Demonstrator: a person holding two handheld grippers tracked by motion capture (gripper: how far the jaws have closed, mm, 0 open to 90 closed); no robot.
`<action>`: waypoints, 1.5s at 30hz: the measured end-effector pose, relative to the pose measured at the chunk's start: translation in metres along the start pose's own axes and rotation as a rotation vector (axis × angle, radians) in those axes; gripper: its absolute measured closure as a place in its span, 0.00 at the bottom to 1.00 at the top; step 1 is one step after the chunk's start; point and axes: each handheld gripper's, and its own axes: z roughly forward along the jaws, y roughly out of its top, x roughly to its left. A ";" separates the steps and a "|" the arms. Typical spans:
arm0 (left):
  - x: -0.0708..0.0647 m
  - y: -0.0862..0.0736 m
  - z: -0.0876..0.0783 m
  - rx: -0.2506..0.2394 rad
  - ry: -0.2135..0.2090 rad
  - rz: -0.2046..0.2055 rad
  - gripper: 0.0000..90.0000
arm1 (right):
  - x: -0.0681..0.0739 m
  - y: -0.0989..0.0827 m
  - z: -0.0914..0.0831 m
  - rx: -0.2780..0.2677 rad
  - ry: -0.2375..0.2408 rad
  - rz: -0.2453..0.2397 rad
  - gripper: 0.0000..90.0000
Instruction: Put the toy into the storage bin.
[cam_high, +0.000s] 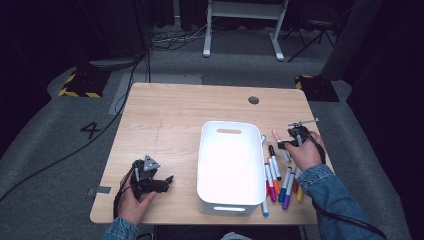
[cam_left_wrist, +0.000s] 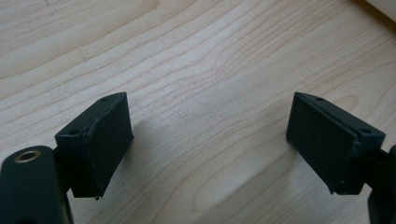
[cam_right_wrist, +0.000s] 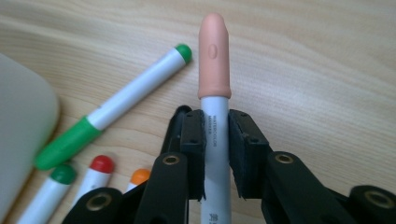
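One marker in hand so far: my right gripper (cam_right_wrist: 215, 154) is clamped on the peach-capped marker (cam_right_wrist: 215, 93), just right of the white bin (cam_high: 231, 165), past the loose markers (cam_high: 280, 182) beside it. Grip's well back on the barrel, so it could pivot or slip as I swing it over the rim. Left gripper (cam_left_wrist: 208, 140), left of the bin, hangs open over bare table (cam_left_wrist: 196, 56).

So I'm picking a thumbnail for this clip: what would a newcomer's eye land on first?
Probably the white bin in the middle of the wooden table, bright against the dark room. Next, the right gripper shut on a peach-capped marker, with a fan of coloured markers lying beside the bin's right wall. The left gripper is open over bare wood at the table's near left.
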 end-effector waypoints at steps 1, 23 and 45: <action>0.000 0.000 0.000 0.001 -0.002 0.000 0.16 | -0.001 0.000 -0.005 -0.013 0.008 -0.006 0.85; 0.000 0.000 0.000 0.001 0.001 0.004 0.16 | 0.027 0.005 -0.091 -0.170 0.152 -0.118 0.85; 0.000 -0.003 -0.003 -0.001 0.004 0.015 0.15 | 0.094 0.005 -0.134 -0.183 0.346 -0.247 0.85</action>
